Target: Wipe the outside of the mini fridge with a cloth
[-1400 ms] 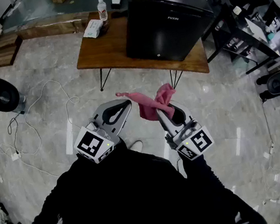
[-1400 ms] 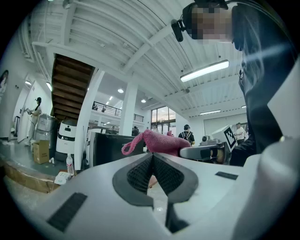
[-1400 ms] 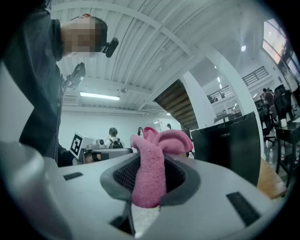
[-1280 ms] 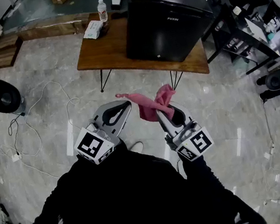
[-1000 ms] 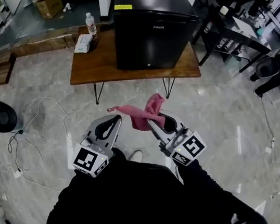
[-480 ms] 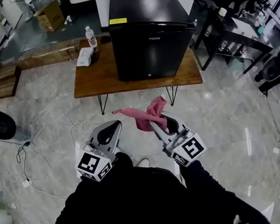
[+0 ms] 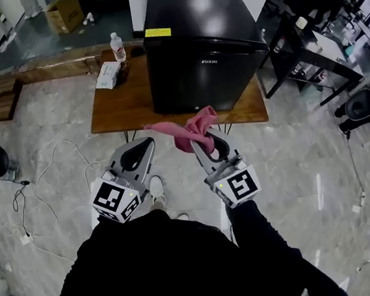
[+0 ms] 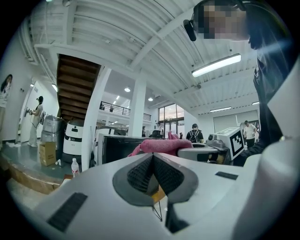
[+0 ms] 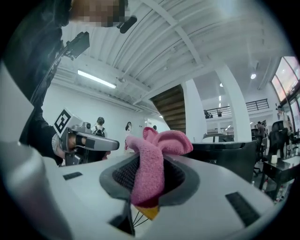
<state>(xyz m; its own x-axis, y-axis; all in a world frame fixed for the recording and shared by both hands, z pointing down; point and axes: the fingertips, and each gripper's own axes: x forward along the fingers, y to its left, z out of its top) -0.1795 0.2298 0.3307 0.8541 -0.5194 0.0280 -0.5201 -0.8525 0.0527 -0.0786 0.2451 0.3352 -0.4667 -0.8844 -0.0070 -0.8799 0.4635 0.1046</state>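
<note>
The black mini fridge (image 7: 201, 49) stands on a low wooden table (image 7: 117, 109), its door facing me. My right gripper (image 7: 203, 144) is shut on a pink cloth (image 7: 183, 130), which bunches up above the jaws (image 9: 151, 161) and trails left. It hangs just short of the table's front edge, below the fridge door. My left gripper (image 7: 141, 154) is shut and empty, level with the right one and to its left. In the left gripper view the cloth (image 8: 157, 146) and the fridge (image 8: 124, 147) show past the closed jaws.
A water bottle (image 7: 117, 48) and a tissue pack (image 7: 106, 75) sit on the table's left end. Cables (image 7: 50, 173) trail over the marble floor at left. A black desk and chairs (image 7: 328, 65) crowd the right. A cardboard box (image 7: 63, 12) lies beyond the table.
I have walked closer to the table; both grippers have risen toward the fridge, the right one still carrying the cloth. The fridge now looms larger.
</note>
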